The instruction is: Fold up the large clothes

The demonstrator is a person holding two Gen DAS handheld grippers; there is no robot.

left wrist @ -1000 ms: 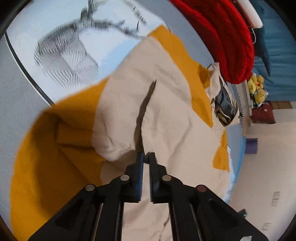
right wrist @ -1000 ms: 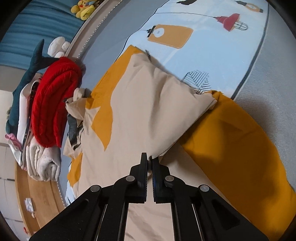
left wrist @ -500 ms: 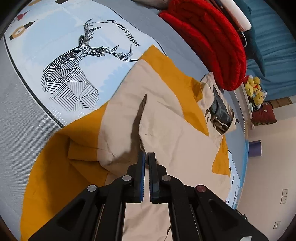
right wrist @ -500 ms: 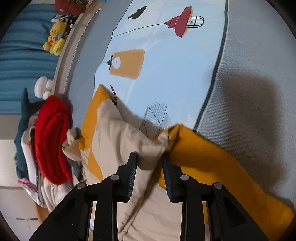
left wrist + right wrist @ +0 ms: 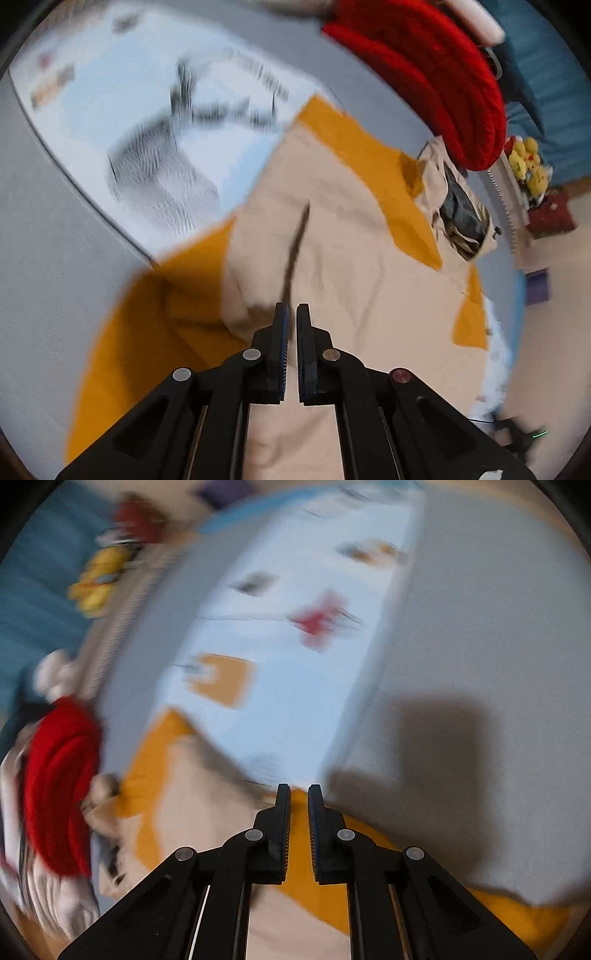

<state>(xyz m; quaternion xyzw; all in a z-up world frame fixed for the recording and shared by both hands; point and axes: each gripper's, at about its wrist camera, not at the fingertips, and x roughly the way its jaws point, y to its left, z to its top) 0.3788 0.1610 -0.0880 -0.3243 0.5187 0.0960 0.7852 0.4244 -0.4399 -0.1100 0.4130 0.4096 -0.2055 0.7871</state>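
A: Item one, left gripper [image 5: 291,314]?
B: Jaws closed to a sliver, nothing visibly between them; poised over the beige-and-mustard garment [image 5: 354,266], spread on the bed [image 5: 44,229], likely to settle a fold.

A: Item two, right gripper [image 5: 298,794]?
B: Jaws a narrow gap apart, having just been moving; no cloth seen pinched. It sits above the garment's mustard edge, near the printed sheet [image 5: 288,686].

A: Sundries?
B: Red knit [image 5: 436,81], stacked aside, presumably clear of the folding.

Bright, even light; heavy motion blur, fisheye-bent edges, one dark shadow on grey bedding [image 5: 461,686].
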